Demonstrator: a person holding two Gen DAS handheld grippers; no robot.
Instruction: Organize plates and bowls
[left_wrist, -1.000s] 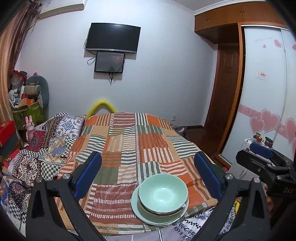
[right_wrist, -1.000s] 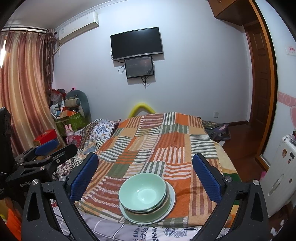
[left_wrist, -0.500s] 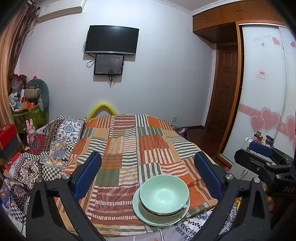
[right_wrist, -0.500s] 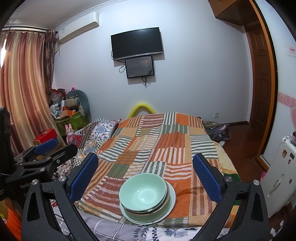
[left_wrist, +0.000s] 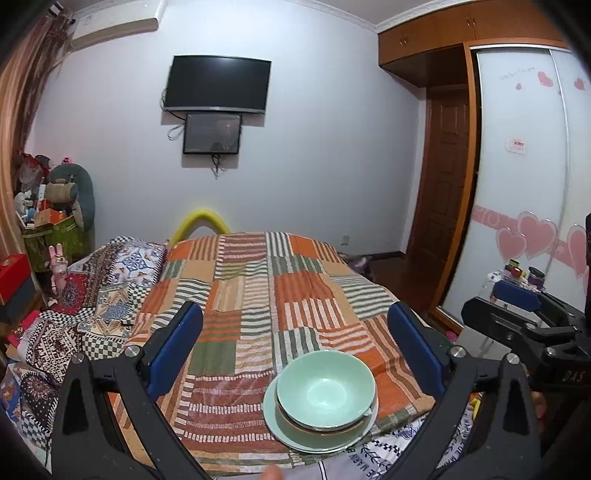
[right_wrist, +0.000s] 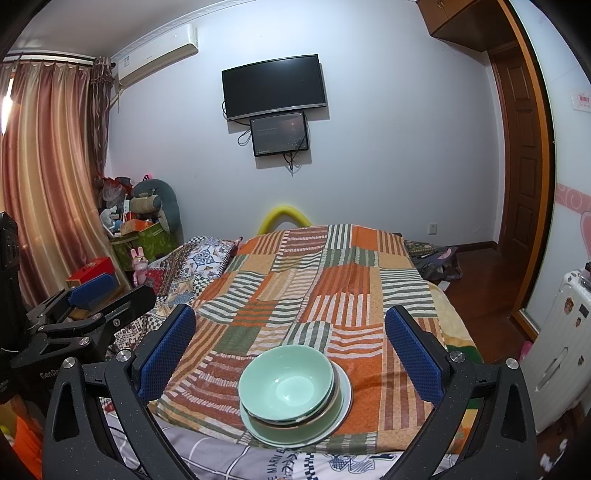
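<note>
**Celadon dishes stacked at the foot of a patchwork bed**

Pale green crockery sits in one pile near the close edge of the bed: a bowl (left_wrist: 325, 390) nests in a second, brown-rimmed bowl (right_wrist: 295, 415), and both rest on a plate (left_wrist: 291, 430) of the same glaze. The stack stands on a striped orange, green and cream blanket (left_wrist: 255, 295), just short of where that cloth ends and a white sheet (right_wrist: 295, 463) printed with partly legible dark lettering begins.

Both handheld tools hover short of the bed with nothing between their blue pads. The left gripper (left_wrist: 295, 347) has its jaws spread wide, the stack lying low between them and nearer the right pad. The right gripper (right_wrist: 290, 347) is likewise spread wide, framing the stack almost centrally. Each tool shows at the edge of the other's view; the left one's body carries white letters that begin "Gen".

Beyond the dishes the blanket runs bare to the far end of the bed, where a yellow foam arch (right_wrist: 284, 216) rises. Patterned bedding (left_wrist: 110, 288) lies along the left side, open wooden floor (right_wrist: 487, 273) along the right. A dark television (right_wrist: 274, 86) and a smaller screen (right_wrist: 279, 134) hang on the far wall.
</note>
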